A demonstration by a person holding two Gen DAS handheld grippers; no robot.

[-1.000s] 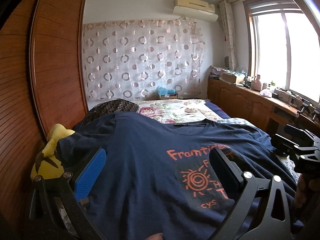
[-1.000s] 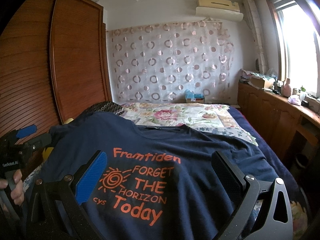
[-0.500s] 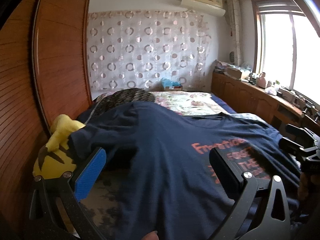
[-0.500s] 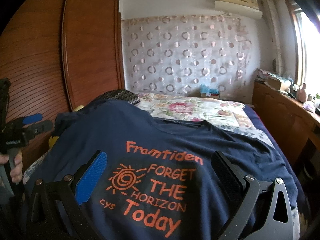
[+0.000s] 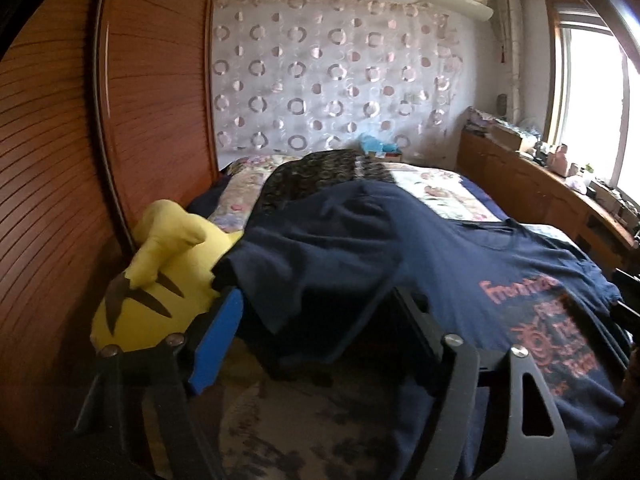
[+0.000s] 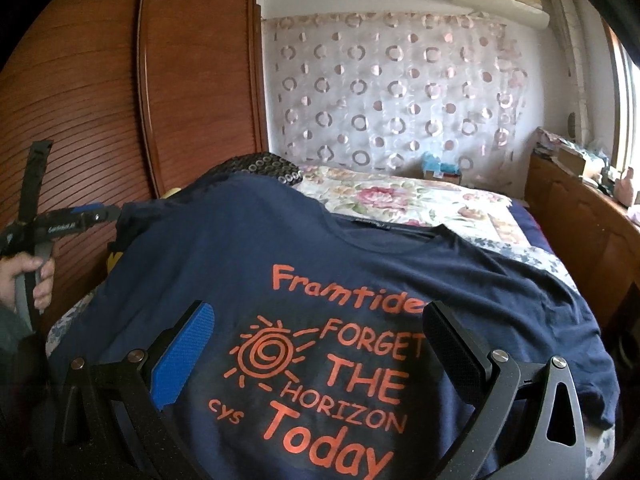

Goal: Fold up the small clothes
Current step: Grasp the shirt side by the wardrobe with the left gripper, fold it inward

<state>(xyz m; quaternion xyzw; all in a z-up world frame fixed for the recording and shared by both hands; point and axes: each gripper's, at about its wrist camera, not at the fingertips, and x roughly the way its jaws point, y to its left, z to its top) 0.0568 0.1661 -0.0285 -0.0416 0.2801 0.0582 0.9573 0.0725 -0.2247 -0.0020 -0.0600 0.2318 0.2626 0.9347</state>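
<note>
Navy cotton T-shirt (image 6: 340,264) spread face up across a bed (image 6: 420,200), soft and slightly rumpled, round neckline toward the far wall. Printed on the chest in orange: a spiral sun and the words "Framtiden FORGET THE HORIZON Today". In the left wrist view, the shirt's left sleeve (image 5: 304,264) draped in loose folds at the bed's edge, its hem hanging just beyond the left gripper's blue finger pad.

Left gripper (image 5: 316,316) held low beside that sleeve, jaws spread wide, nothing between them; one finger faced with ribbed blue rubber, the other matte black. Seen from the right wrist camera as a black frame gripped by a hand (image 6: 28,280) near the wardrobe.

Right gripper (image 6: 316,332) poised over the printed chest, jaws likewise wide apart and holding nothing; same blue textured pad on one finger, black dimpled pad on the other.

Just beside the sleeve, a plush yellow toy (image 5: 160,276) with dark brown stripes, wedged against a wardrobe (image 5: 60,160) of ridged reddish wood. Beneath the shirt, a quilted floral bedspread (image 6: 400,200). Behind the bed, a sheer curtain (image 6: 392,92) patterned with rings. Along the right wall, a wooden cabinet (image 5: 520,184) topped with small clutter, too blurred to identify.
</note>
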